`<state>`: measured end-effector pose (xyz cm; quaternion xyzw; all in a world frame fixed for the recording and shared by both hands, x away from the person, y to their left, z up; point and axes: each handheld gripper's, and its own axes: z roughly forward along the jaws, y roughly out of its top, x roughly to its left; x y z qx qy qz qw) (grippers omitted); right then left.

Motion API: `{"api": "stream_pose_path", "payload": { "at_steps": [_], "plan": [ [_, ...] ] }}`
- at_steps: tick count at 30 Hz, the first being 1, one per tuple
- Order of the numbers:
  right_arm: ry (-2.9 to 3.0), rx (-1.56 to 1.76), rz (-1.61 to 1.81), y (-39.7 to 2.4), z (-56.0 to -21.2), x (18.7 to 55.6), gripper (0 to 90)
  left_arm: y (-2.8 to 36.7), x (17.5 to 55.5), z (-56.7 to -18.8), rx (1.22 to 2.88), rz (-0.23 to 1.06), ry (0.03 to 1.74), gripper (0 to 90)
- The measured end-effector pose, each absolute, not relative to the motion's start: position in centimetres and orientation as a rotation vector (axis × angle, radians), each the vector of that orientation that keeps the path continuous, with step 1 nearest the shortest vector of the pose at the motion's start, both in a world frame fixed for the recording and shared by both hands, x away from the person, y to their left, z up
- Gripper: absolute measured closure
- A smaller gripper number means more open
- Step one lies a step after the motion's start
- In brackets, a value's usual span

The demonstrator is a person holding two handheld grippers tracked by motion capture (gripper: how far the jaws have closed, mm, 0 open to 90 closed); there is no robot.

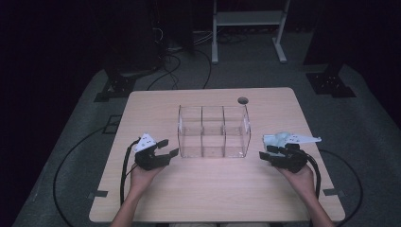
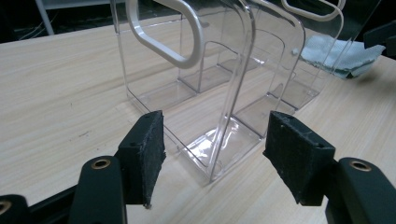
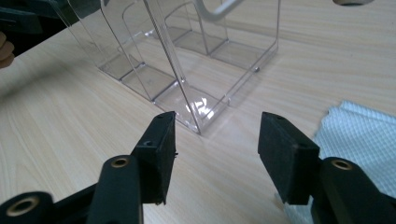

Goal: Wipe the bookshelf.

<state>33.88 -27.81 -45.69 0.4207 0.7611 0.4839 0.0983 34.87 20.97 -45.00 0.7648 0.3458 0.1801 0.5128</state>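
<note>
A clear plastic organizer (image 1: pixel 213 132) with three compartments stands upright in the middle of the wooden table (image 1: pixel 217 194). My left gripper (image 1: pixel 166 147) sits just off its left end, open, with nothing between its pads; in the left gripper view the organizer (image 2: pixel 219 93) stands right ahead of the pads (image 2: pixel 148 149). My right gripper (image 1: pixel 268 152) rests off the organizer's right end, open too, its jaws empty. In the right gripper view the organizer's corner (image 3: pixel 187 93) lies just beyond the pads (image 3: pixel 161 144). A pale blue-white cloth (image 1: pixel 279 139) lies by the right gripper, seen as cloth (image 3: pixel 359 140) at the right.
A round cable hole (image 1: pixel 243 100) is in the table's far edge. Cables (image 1: pixel 125 165) trail from both grippers over the table's sides. A white metal frame (image 1: pixel 248 23) and black stands are on the floor beyond the table.
</note>
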Motion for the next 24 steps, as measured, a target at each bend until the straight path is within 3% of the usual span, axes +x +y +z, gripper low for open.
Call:
{"api": "stream_pose_path", "payload": {
  "at_steps": [24],
  "plan": [
    [2.239,1.272,1.379,-31.5,-46.5,31.3,36.2,22.3,33.2,-45.6,1.868,0.427,0.86,28.6]
  ]
}}
